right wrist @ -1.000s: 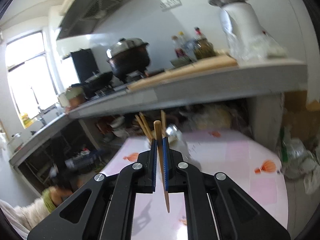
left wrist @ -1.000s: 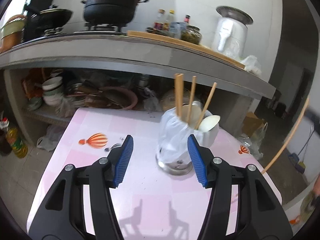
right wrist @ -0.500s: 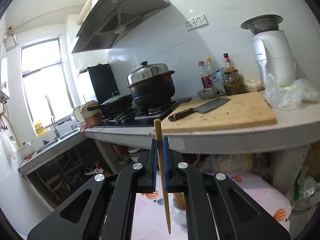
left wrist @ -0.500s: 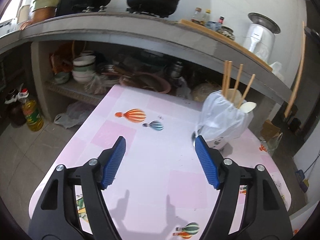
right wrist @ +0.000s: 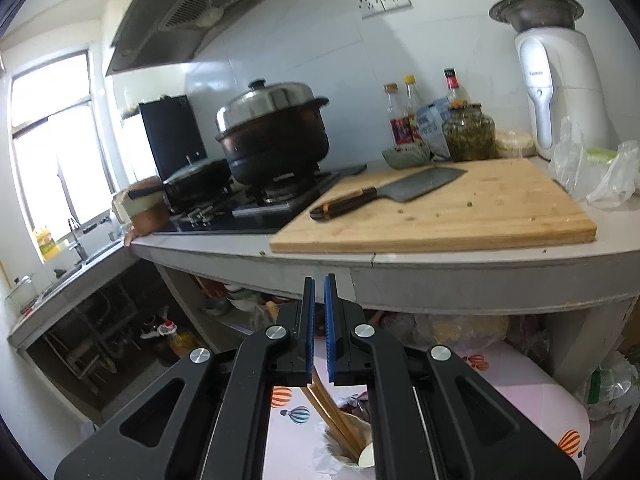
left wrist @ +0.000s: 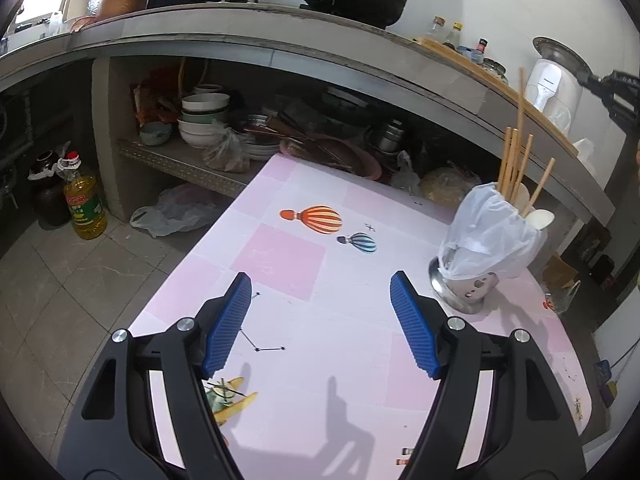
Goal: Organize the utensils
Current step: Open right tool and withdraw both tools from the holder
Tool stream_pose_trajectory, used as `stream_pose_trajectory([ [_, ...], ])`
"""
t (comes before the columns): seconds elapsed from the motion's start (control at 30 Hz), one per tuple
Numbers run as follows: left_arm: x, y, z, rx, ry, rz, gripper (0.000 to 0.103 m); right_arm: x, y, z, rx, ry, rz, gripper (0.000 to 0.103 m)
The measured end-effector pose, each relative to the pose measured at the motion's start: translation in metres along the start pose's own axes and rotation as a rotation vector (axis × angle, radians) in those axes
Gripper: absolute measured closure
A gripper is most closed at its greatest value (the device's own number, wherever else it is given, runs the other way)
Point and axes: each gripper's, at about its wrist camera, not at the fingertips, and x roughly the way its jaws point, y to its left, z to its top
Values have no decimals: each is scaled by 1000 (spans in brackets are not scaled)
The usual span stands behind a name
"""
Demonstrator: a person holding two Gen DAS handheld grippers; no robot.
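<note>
My left gripper [left wrist: 320,280] hangs open over the pink table [left wrist: 280,256] with nothing between its blue pads. To its right stands the metal utensil holder [left wrist: 476,276], lined with a white plastic bag, with several wooden chopsticks [left wrist: 516,160] and a pale spoon [left wrist: 540,218] in it. One chopstick reaches higher than the others. My right gripper [right wrist: 318,280] is shut with nothing between its pads and is raised to counter height. The holder [right wrist: 340,456] and its chopsticks [right wrist: 332,420] show below it, between the arms.
A concrete counter [right wrist: 460,280] runs behind the table and carries a cutting board with a cleaver [right wrist: 400,194], a lidded pot [right wrist: 276,136], bottles and a white appliance [right wrist: 560,88]. The shelf under it holds stacked bowls [left wrist: 204,120]. An oil bottle [left wrist: 84,208] stands on the floor at left.
My left gripper has drawn back from the holder and widened. My right gripper has risen, and the chopstick it held is no longer between its pads.
</note>
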Motion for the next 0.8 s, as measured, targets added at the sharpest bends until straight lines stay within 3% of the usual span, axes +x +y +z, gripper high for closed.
stream_pose_trajectory([
  [0.13, 2, 4, 2, -6, 1, 1, 35, -2, -5, -8, 13, -2, -1, 98],
  [0.37, 6, 0, 1, 2, 8, -15, 35, -45, -7, -30, 2, -44, -15, 98],
  [0.57, 1, -22, -3, 45, 5, -58, 31, -93, -10, -85, 24, -13, -29, 96],
  [0.6, 0, -26, -4, 54, 6, -65, 31, -98, -11, -98, 33, 2, -33, 93],
  [0.63, -1, -30, -5, 61, 7, -71, 30, -102, -13, -110, 44, 19, -41, 76],
  [0.67, -2, -36, -7, 72, 12, -79, 29, -106, -14, -126, 59, 41, -62, 67],
  [0.7, -3, -41, -8, 82, 17, -86, 28, -110, -16, -139, 73, 53, -83, 46],
  [0.8, -12, -59, -15, 119, 23, -104, 21, -119, -19, -183, 119, 105, -150, 34],
])
